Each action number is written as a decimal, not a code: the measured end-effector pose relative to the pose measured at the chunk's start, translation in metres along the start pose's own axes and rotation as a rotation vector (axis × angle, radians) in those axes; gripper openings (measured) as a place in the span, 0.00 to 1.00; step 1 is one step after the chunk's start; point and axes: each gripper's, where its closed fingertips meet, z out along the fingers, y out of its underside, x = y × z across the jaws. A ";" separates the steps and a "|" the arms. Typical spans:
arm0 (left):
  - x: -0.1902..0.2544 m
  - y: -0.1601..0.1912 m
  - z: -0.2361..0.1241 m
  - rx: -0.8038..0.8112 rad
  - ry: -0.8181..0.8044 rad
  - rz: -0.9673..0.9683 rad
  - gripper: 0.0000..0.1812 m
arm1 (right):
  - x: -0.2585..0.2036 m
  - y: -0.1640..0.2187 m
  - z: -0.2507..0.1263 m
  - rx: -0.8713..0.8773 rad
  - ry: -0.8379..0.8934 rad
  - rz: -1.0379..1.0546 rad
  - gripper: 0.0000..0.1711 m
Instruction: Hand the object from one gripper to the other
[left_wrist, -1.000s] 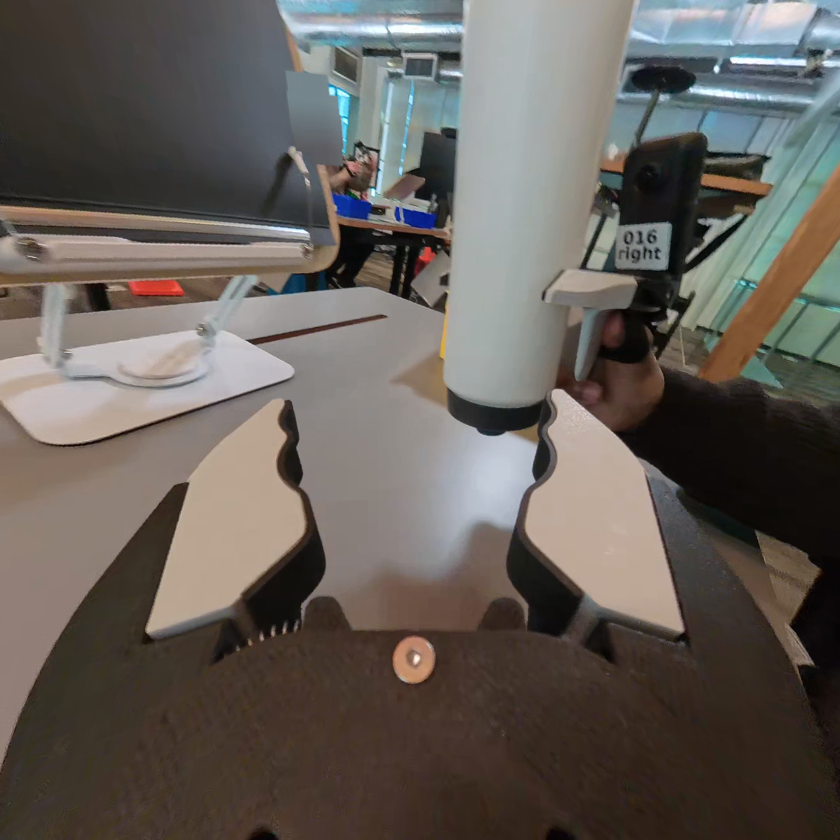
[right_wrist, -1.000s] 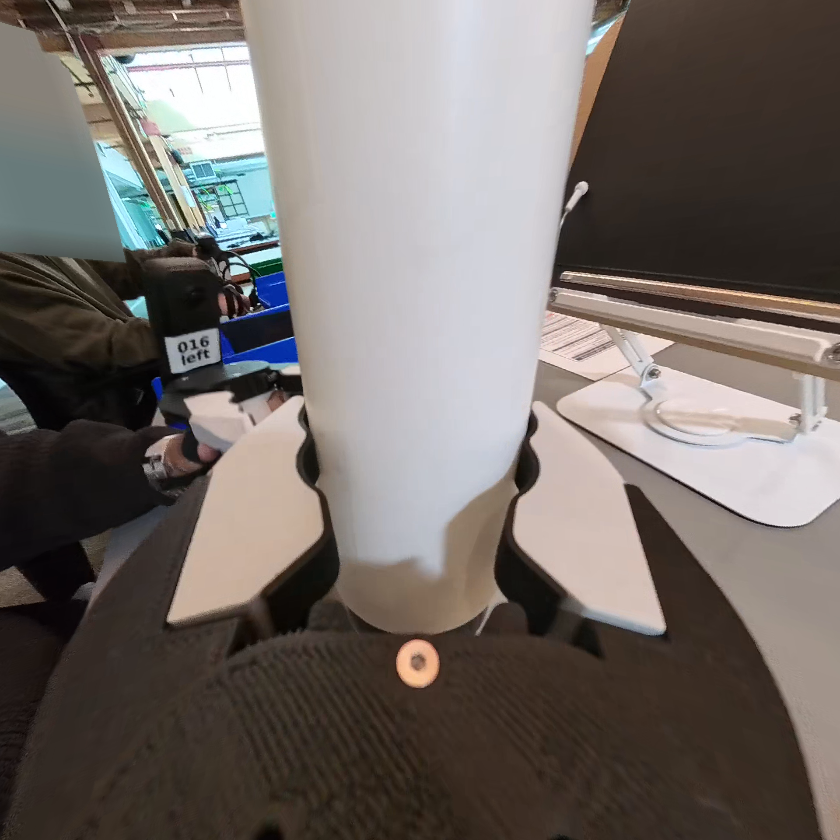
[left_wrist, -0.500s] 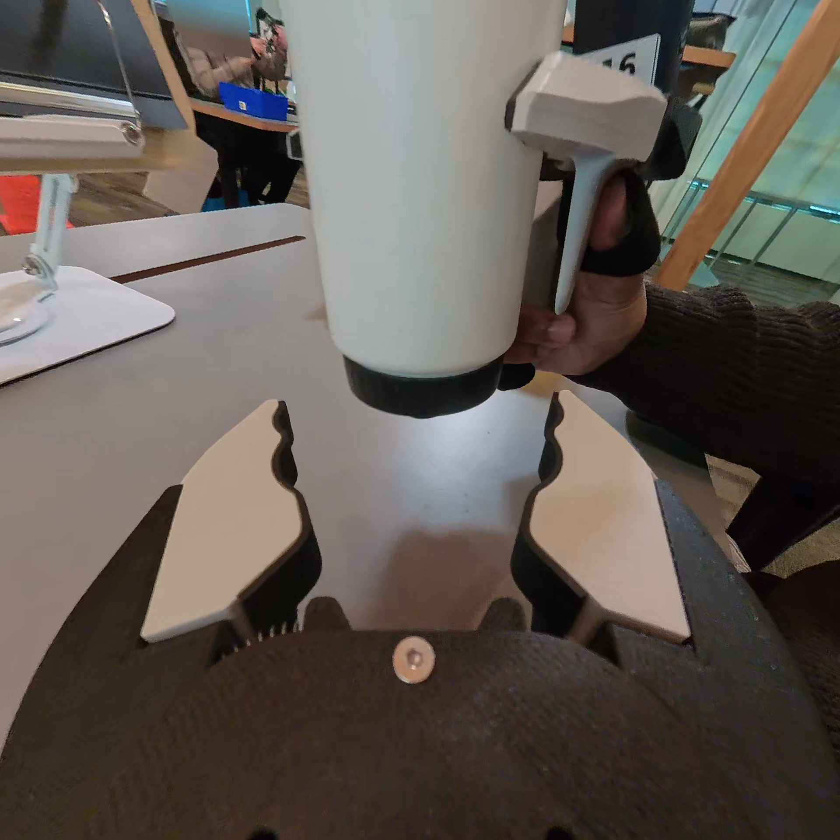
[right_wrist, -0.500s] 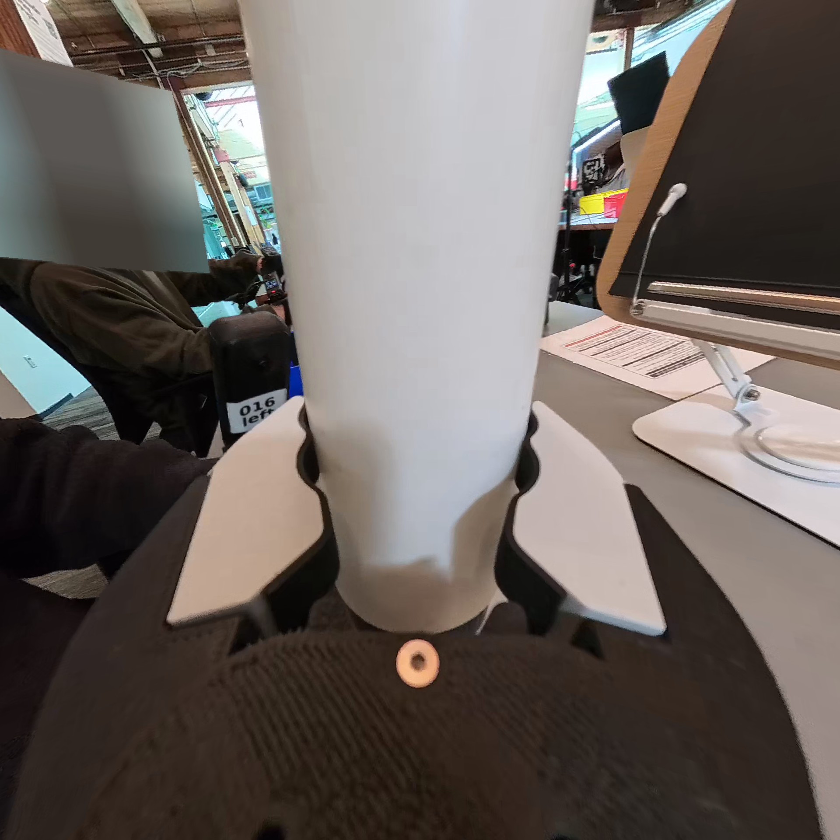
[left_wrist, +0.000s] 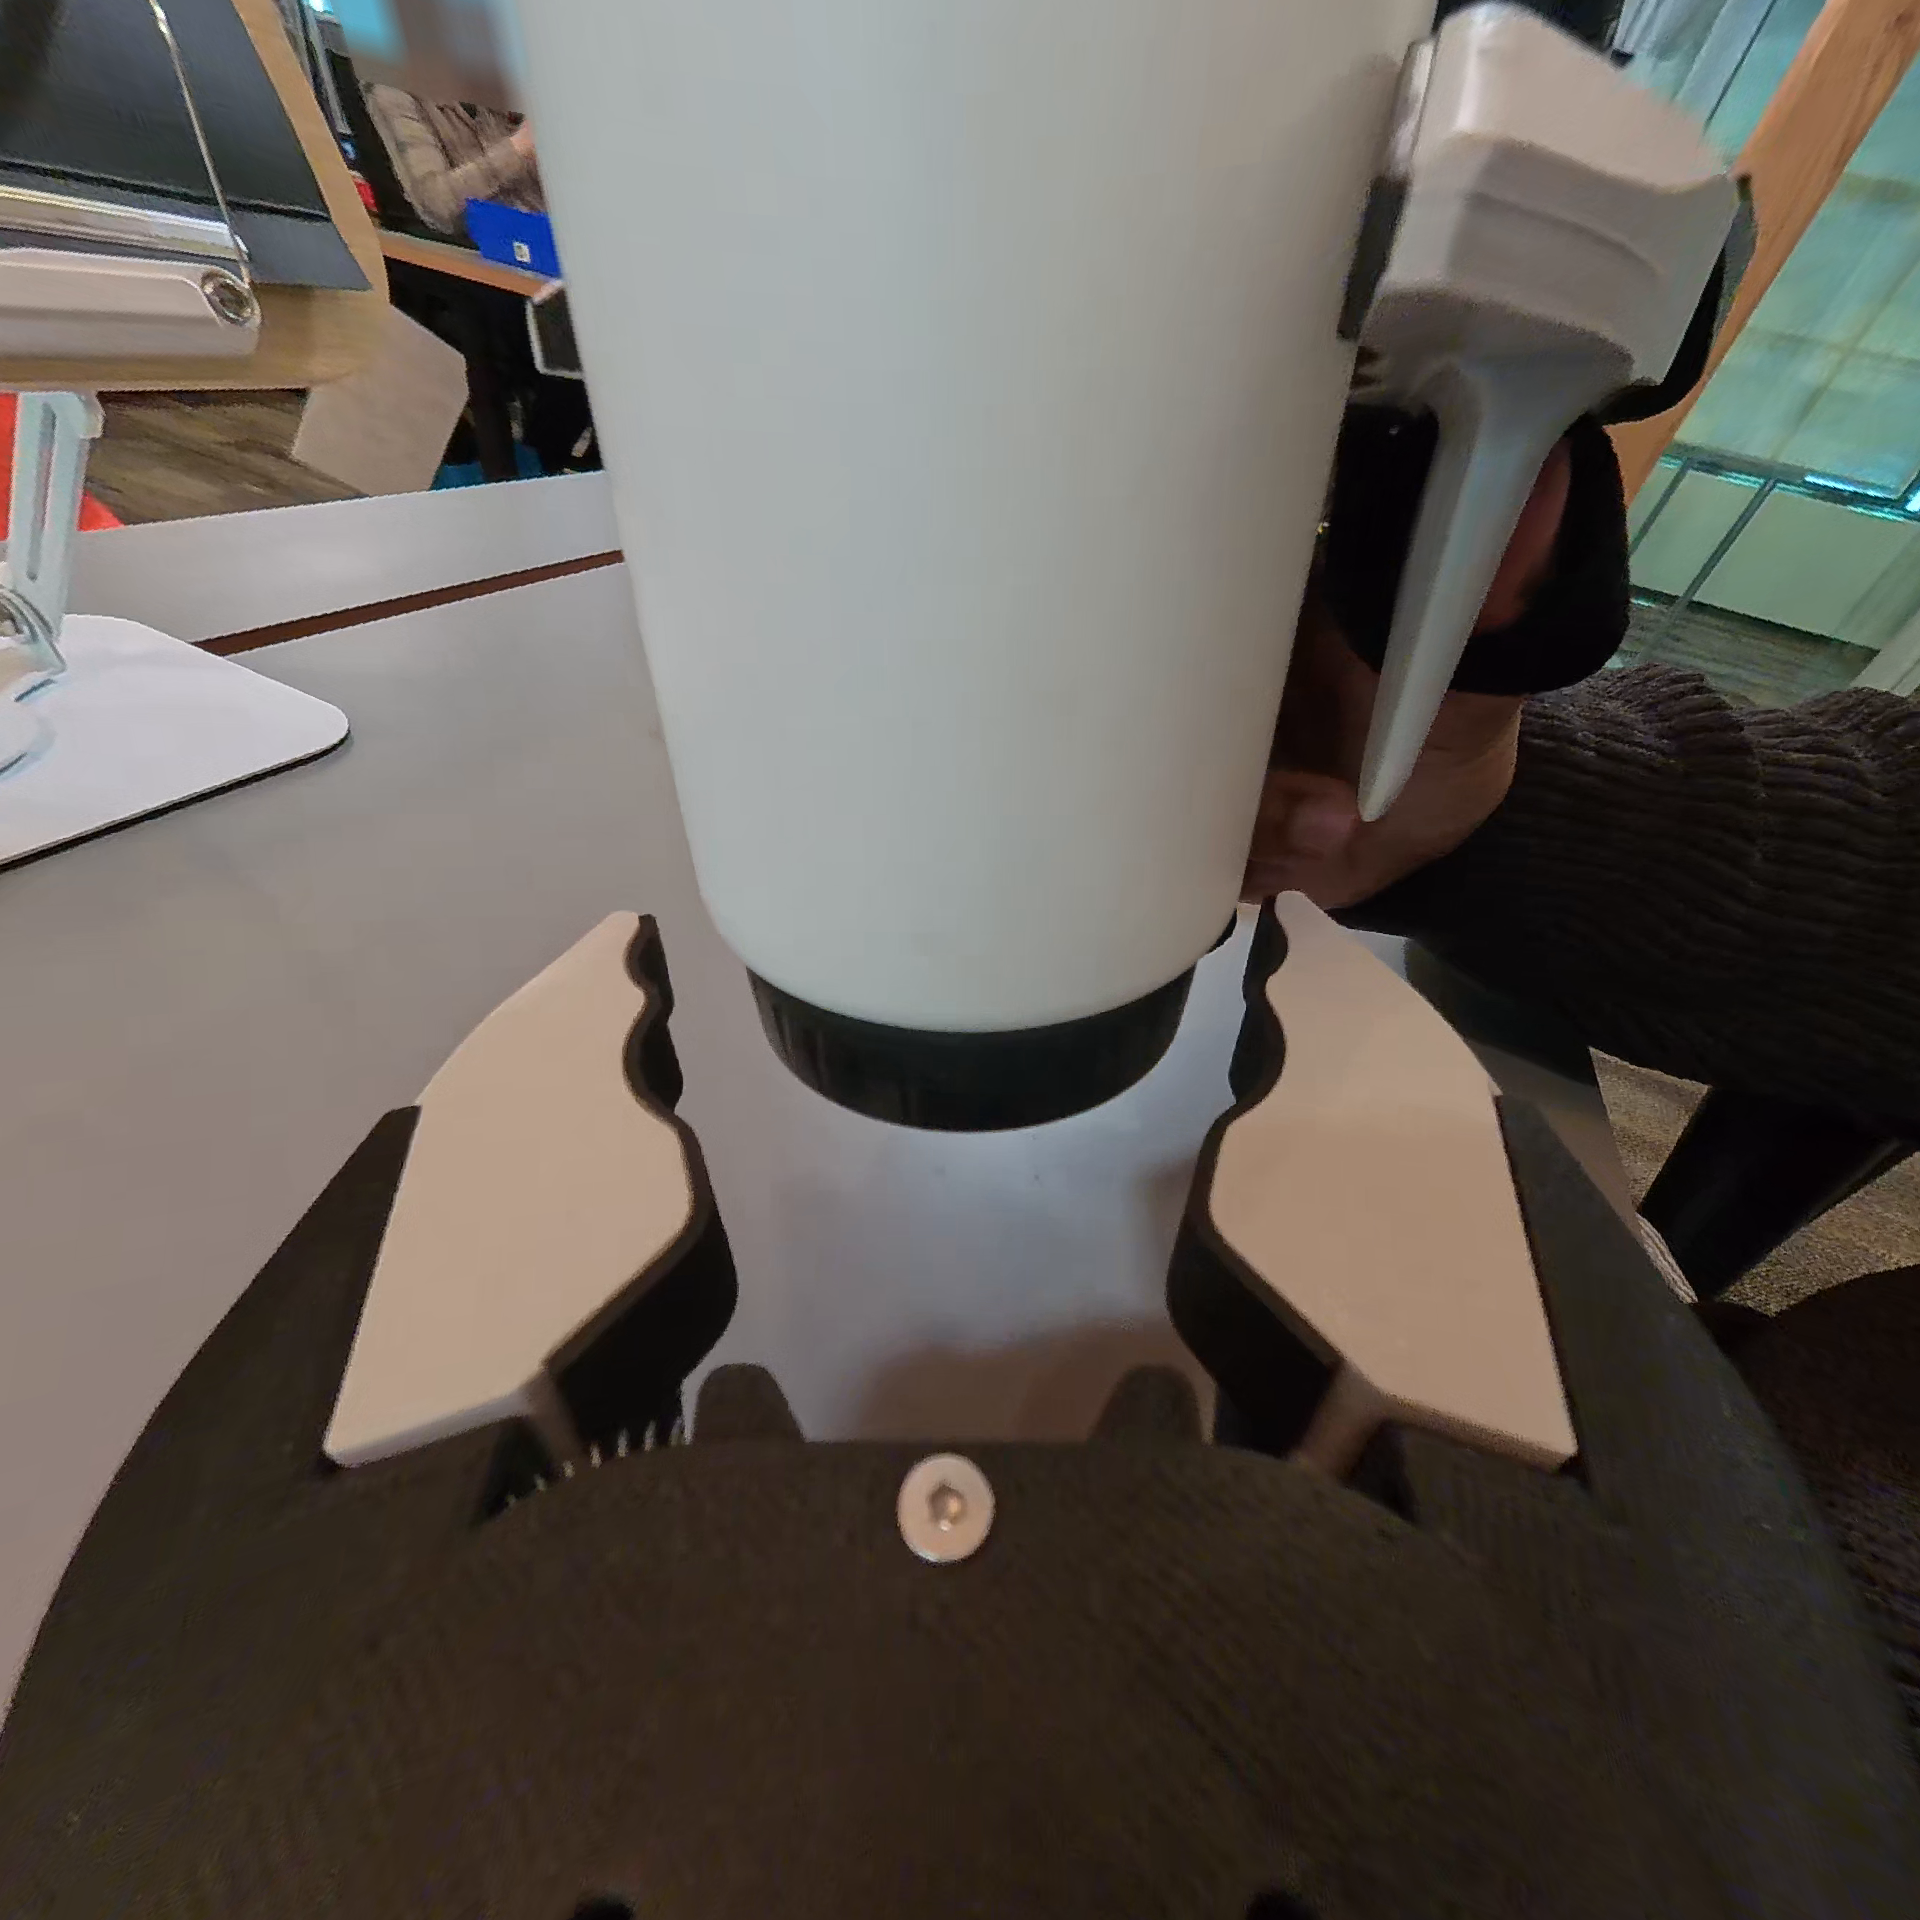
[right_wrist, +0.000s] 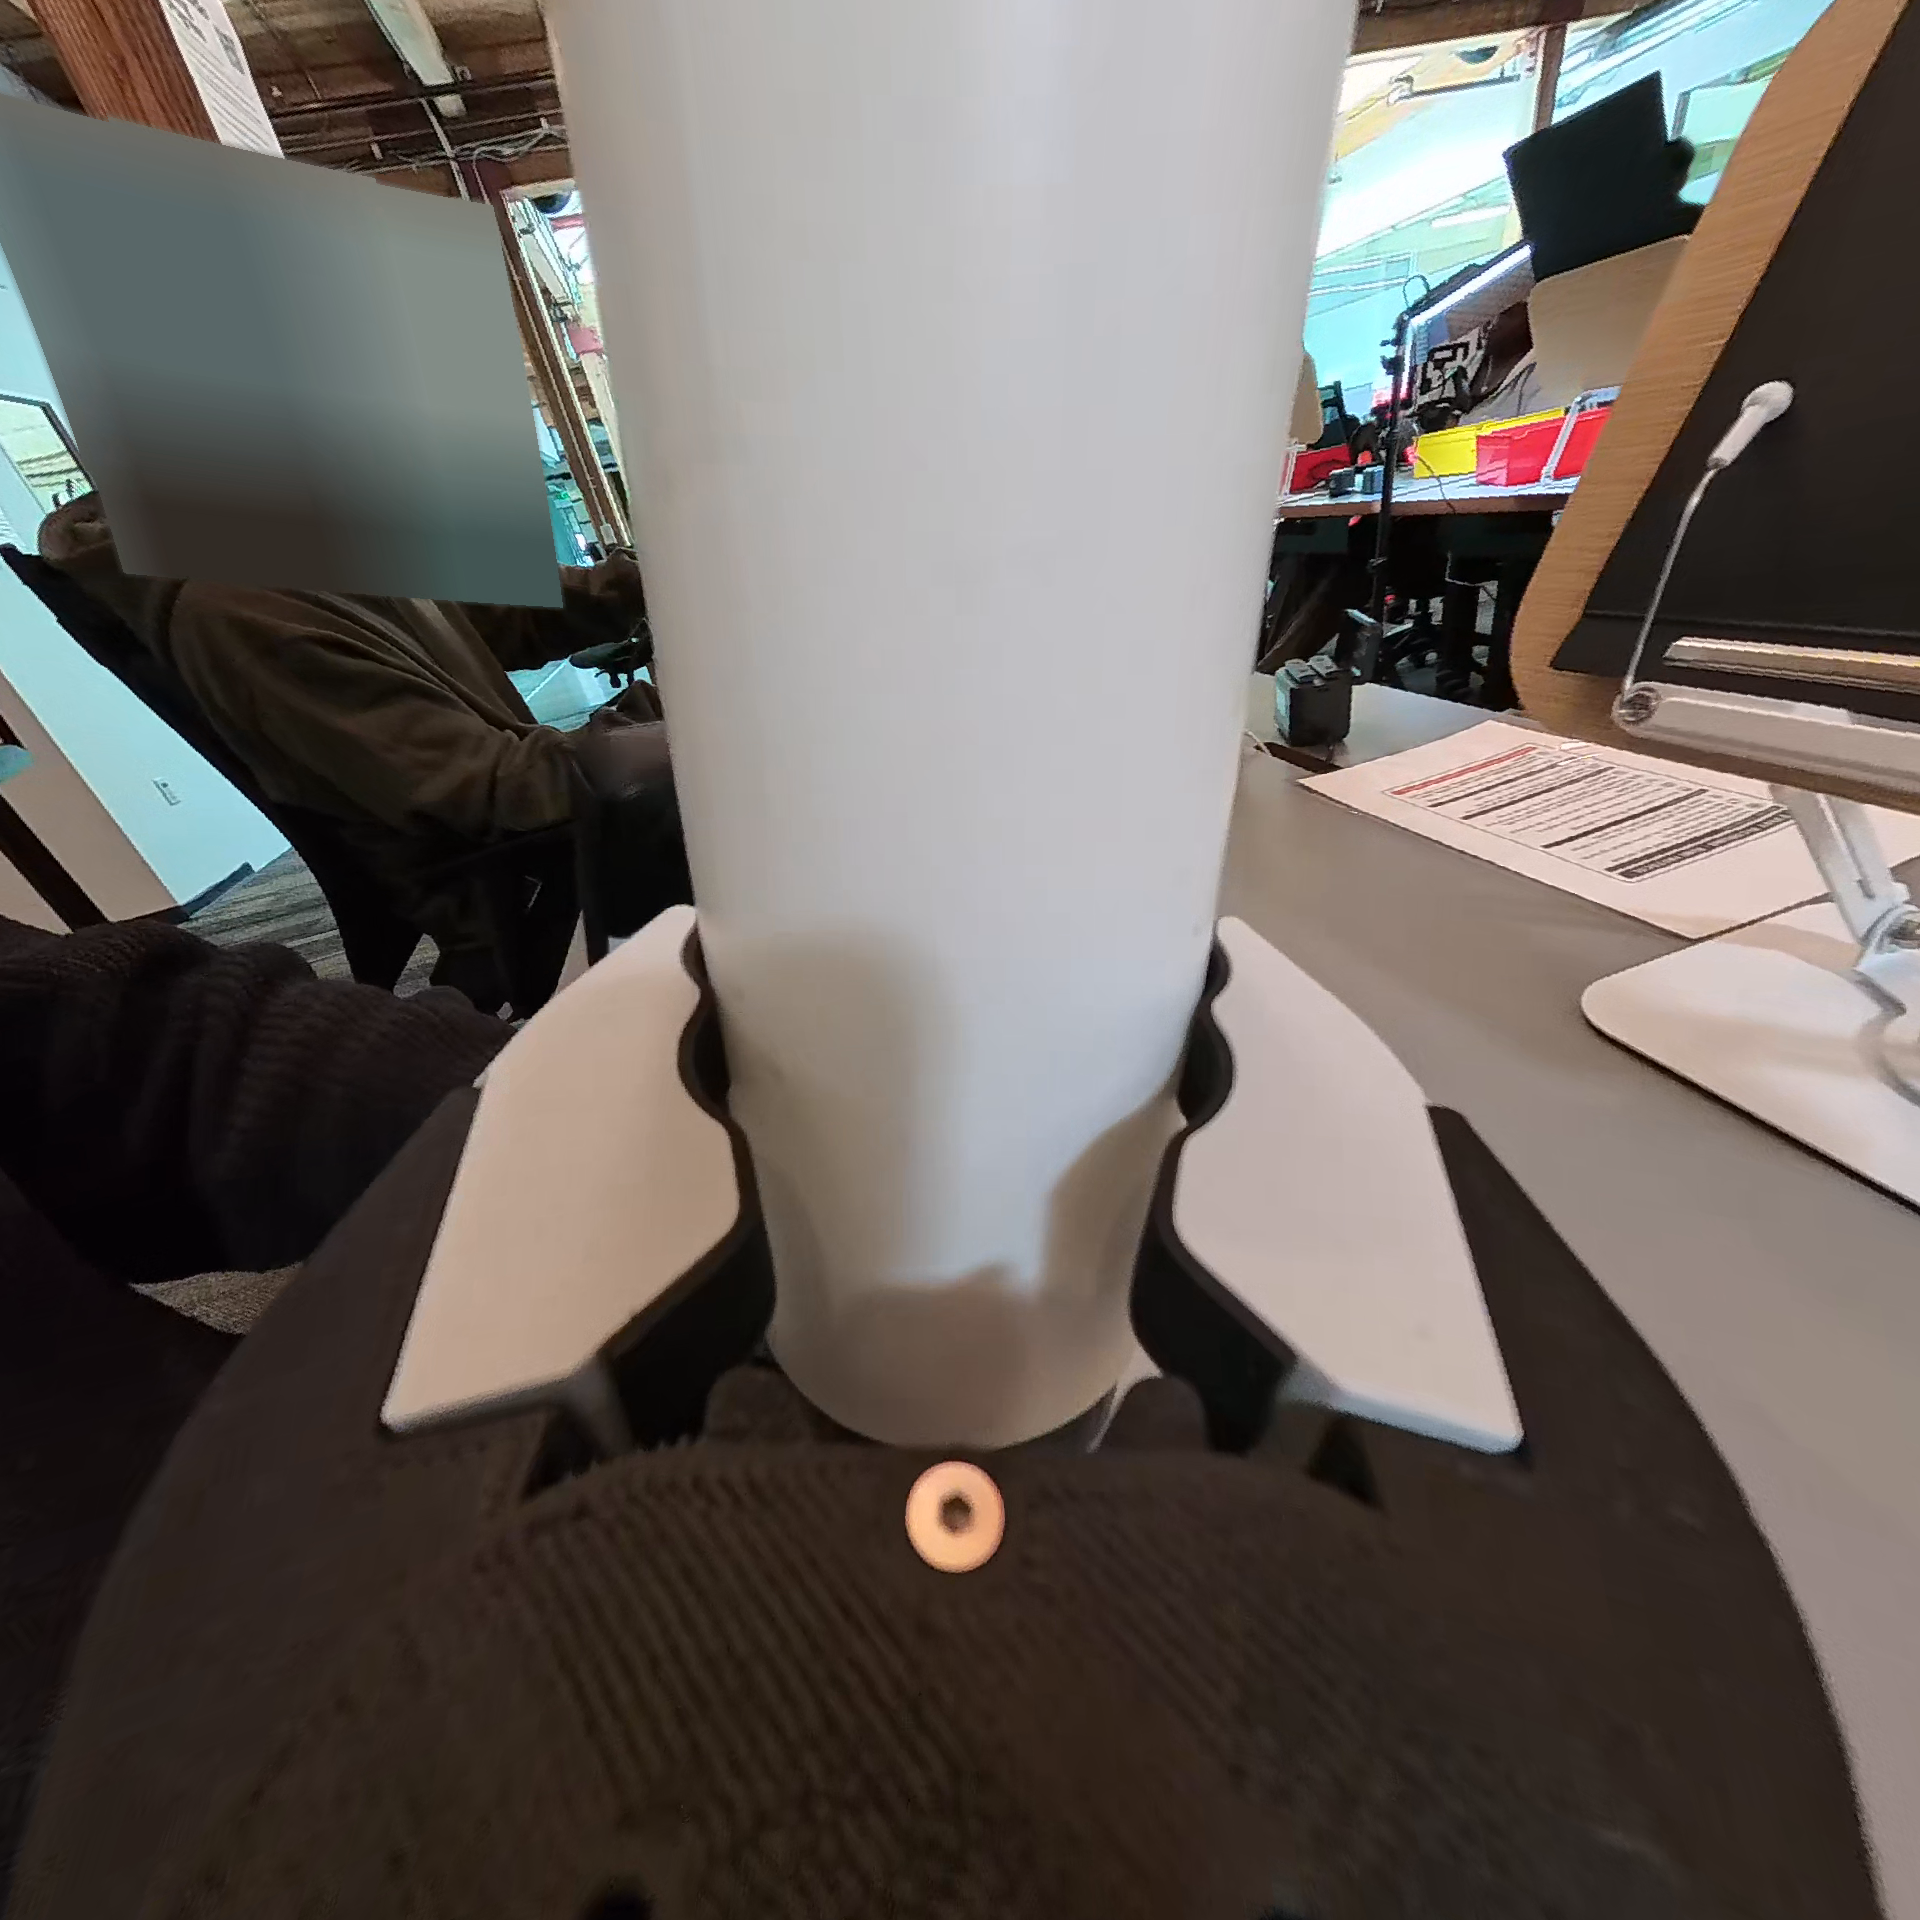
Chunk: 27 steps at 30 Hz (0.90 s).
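A tall white tumbler with a black base ring hangs above the grey table. My right gripper is shut on the white tumbler and holds it upright by its body. In the left wrist view the right gripper's white finger shows against the tumbler's right side, with a hand behind it. My left gripper is open and empty. Its fingertips stand on either side of the tumbler's lower end, apart from it.
A white stand base holds a dark panel at the left of the left wrist view; it also shows at the right of the right wrist view. A printed sheet lies on the table. A person in a dark sleeve is at left. Tip to tip, the grippers are about 9 cm apart.
The tumbler and my left gripper have come closer: the tumbler's base went from ahead of the left fingertips to between them. The right gripper keeps its grip.
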 end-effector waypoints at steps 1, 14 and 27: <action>0.001 0.000 0.000 0.000 0.004 -0.001 0.59 | -0.001 0.000 0.000 0.000 -0.002 -0.001 0.52; 0.008 -0.005 0.000 0.049 0.041 -0.004 0.54 | -0.011 0.004 0.005 -0.006 -0.036 -0.015 0.52; 0.010 -0.010 -0.003 0.095 0.030 0.038 0.50 | -0.019 -0.002 0.005 0.003 -0.042 -0.063 0.52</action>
